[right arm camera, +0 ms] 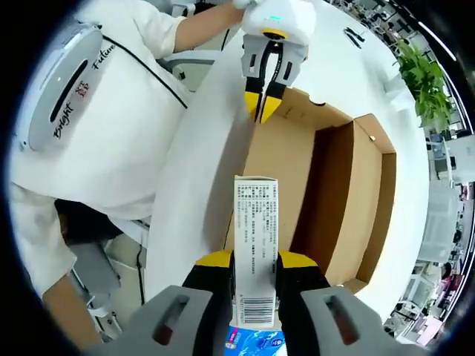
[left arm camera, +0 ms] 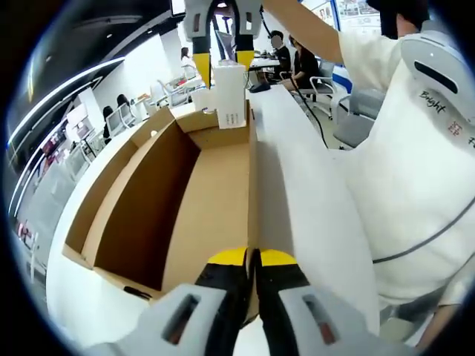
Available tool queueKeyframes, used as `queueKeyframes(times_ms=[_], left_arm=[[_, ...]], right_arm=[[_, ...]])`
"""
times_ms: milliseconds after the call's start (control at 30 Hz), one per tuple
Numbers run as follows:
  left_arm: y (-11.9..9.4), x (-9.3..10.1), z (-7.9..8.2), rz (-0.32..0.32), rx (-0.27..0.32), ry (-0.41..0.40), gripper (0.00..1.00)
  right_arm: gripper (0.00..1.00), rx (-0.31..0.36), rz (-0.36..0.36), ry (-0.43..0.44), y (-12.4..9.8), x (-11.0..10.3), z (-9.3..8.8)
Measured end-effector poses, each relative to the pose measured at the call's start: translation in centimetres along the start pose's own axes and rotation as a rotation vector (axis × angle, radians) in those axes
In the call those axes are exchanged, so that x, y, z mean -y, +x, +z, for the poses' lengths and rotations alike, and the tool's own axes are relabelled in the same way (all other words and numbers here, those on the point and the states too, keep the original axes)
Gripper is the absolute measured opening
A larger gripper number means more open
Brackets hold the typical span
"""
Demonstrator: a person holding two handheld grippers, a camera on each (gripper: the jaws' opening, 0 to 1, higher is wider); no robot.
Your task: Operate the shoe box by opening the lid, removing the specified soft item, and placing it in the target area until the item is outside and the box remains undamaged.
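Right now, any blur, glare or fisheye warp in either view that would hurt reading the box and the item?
Left gripper view: strong fisheye bowing along the shoe box walls, ceiling light streaks at upper left, interior evenly lit. Right gripper view: the white packet in the right hand-held gripper is sharp enough that print lines show, though too small to read; edges warp; no harsh glare.

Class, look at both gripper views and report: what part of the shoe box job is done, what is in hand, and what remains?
Done: the shoe box stands open, its inside bare cardboard. In hand: the right gripper is shut on a small white printed packet, held over the box's end, while the left gripper is shut on the box's wall. Left: carry the packet clear and set it down on the white table. No damage to the box is visible.
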State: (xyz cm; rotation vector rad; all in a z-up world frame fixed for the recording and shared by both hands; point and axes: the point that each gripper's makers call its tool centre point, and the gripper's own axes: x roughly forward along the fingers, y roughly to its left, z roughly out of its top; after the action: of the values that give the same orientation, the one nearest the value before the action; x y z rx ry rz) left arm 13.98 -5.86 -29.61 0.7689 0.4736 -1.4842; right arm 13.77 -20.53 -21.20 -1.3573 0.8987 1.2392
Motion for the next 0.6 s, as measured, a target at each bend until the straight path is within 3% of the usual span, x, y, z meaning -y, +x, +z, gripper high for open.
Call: queueKeyframes(times_ms=[200,400,600], left_arm=[[0.0,0.0,0.0,0.002,-0.001,-0.001,0.03],[0.0,0.0,0.0,0.004,-0.003,-0.002,0.03],[0.0,0.0,0.0,0.006,0.001,-0.003,0.03]], right_arm=[[0.19,0.025,-0.008,0.04,-0.9,-1.1,-0.7],[0.19,-0.022,-0.01,0.052,-0.6,-2.5,-1.9],[0.19,-0.022,-0.001,0.069,-0.8,-3.7,-2.5]])
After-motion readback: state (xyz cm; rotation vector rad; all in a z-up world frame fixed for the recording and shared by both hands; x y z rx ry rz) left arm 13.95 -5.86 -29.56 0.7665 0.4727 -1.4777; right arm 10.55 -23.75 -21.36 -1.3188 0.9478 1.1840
